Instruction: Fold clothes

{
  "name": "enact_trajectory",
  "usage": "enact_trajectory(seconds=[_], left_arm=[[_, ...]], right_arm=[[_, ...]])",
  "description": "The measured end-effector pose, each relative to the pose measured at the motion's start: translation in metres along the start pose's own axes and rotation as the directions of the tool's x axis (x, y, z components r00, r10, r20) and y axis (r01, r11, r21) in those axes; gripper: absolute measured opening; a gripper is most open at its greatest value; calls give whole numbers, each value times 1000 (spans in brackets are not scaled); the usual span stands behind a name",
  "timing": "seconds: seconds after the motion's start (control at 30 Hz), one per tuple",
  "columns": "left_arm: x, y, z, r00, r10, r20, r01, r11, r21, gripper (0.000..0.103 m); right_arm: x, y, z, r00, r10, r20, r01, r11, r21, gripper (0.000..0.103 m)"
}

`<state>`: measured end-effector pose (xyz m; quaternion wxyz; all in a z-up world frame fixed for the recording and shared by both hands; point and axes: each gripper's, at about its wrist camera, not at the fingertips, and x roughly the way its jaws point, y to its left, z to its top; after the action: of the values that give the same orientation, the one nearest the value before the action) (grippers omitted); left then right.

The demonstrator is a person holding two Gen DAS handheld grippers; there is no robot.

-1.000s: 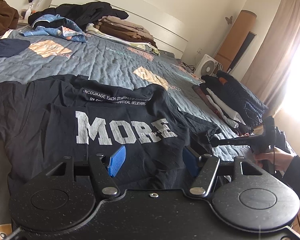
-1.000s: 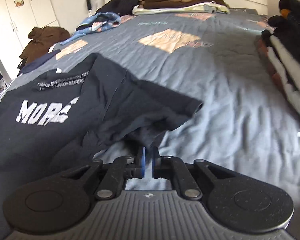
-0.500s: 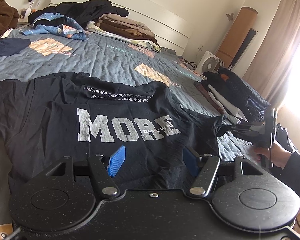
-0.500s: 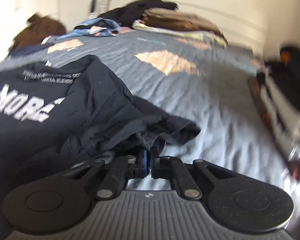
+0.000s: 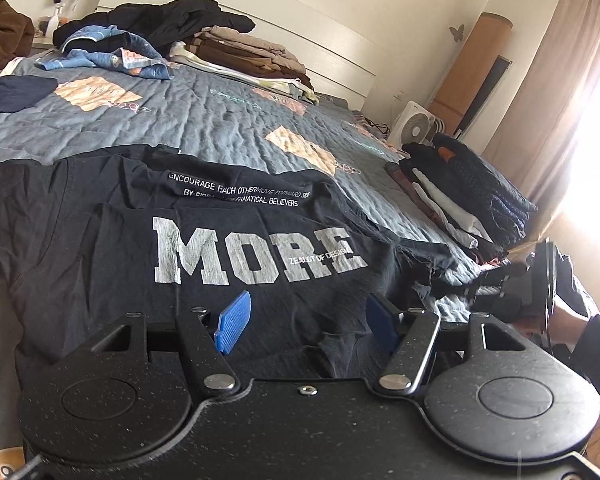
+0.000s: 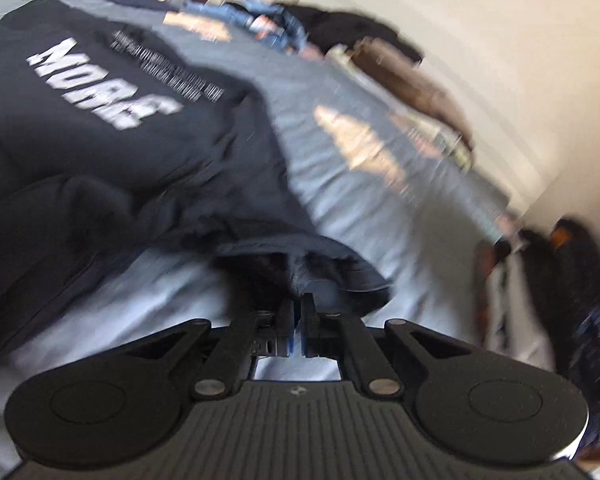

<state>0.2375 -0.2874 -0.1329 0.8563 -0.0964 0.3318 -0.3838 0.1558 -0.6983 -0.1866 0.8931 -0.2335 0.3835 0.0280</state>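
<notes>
Grey-blue quilted bed (image 5: 228, 120) fills both views. Black T-shirt (image 5: 228, 264) printed "MORE" lies spread on near part of bed, chest print up, right sleeve bunched toward right side. Folded clothes stack (image 5: 472, 196) sits at far right edge of bed. Left gripper (image 5: 306, 320) hovers over shirt's lower hem, blue pads spread wide, nothing between them. Right gripper (image 6: 297, 320), view blurred and tilted, fingers pressed together, pinching dark sleeve fabric directly ahead of fingertips.
</notes>
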Motion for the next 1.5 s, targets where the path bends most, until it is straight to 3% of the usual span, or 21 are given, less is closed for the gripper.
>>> enact_trajectory(seconds=[0.1,0.17,0.2,0.27,0.37,0.4,0.47,0.7,0.77,0.83,0.87,0.93,1.0,1.07,1.2,1.27,1.5], left_arm=[[0,1,1,1000,0,-4,0,1000,-4,63],[0,0,1,1000,-1,-4,1,1000,-4,63],[0,-1,1,1000,-3,-5,3,1000,-4,63],[0,-2,1,1000,-5,-6,5,1000,0,63],[1,-4,0,1000,-6,-12,6,1000,6,63],[2,-4,0,1000,-6,-13,6,1000,7,63],[3,-4,0,1000,-5,-16,5,1000,9,63],[5,-1,-1,1000,3,-28,-3,1000,7,63],[5,0,-1,1000,6,-29,-5,1000,7,63],[6,0,-2,999,6,-32,-6,1000,5,63],[6,0,-2,999,6,-33,-6,1000,5,63],[5,-1,-2,999,5,-34,-4,1000,10,63],[5,-2,-2,1000,2,-31,-1,1000,10,63],[4,-2,-2,1000,0,-30,0,1000,9,63],[4,-4,-2,1000,-5,-27,5,1000,8,63],[3,-5,-1,1000,-9,-25,9,1000,12,63],[4,-6,-1,1000,-15,-27,15,1000,14,63]], right_arm=[[5,5,-14,992,111,-61,-106,991,85,5],[-4,-10,-21,987,157,-22,-148,961,232,6],[-8,-20,-24,983,184,8,-178,933,313,7],[-16,-47,-32,966,238,106,-259,833,489,9],[-18,-78,-38,955,213,205,-296,706,644,23],[-15,-87,-39,956,202,214,-294,682,670,29],[-4,-99,-39,961,189,201,-276,669,690,38],[28,-106,-50,946,238,219,-319,569,758,56],[36,-105,-53,943,246,226,-327,538,777,54],[36,-105,-53,935,244,256,-347,502,792,29],[33,-105,-51,933,237,271,-355,485,799,5],[22,-108,-43,930,220,296,-367,476,800,5],[2,-111,-29,911,213,354,-413,486,770,4],[-26,-111,-14,883,211,420,-465,518,718,3],[-74,-97,10,857,262,444,-504,607,614,2],[-79,-90,9,862,288,418,-500,624,601,2],[-57,-61,-26,878,343,333,-478,592,649,2]])
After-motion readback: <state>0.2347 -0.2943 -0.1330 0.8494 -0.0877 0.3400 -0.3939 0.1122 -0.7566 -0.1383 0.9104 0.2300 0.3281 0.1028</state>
